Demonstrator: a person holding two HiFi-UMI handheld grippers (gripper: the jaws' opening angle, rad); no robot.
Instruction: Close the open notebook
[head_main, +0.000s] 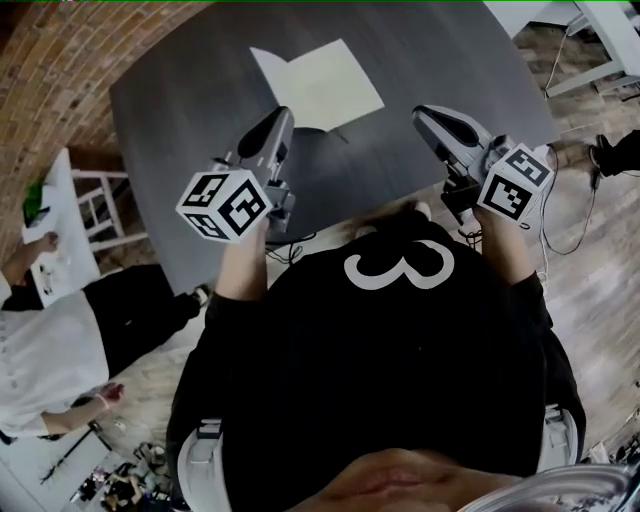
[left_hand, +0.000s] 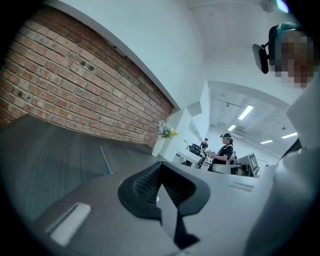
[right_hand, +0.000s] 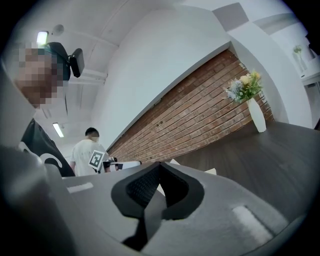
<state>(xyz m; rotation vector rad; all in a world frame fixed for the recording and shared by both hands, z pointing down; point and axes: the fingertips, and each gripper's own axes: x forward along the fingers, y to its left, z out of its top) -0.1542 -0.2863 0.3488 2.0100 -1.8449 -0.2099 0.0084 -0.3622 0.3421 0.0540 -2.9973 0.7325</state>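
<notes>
Left gripper (head_main: 283, 116) and right gripper (head_main: 423, 113) we hold pinched together and empty over the near edge of the dark table (head_main: 170, 130), while the notebook (head_main: 318, 82) lies open well ahead; closing, we judge, not yet begun.

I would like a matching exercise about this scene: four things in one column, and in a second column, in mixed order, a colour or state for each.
Things:
1. notebook
2. table
3. vase
4. left claw

Colour or state:
A. dark grey
B. shut, with nothing in it
C. white, upright
D. lying open, pale pages up

Pairs: 1-D, 2-A, 3-C, 4-B.
</notes>
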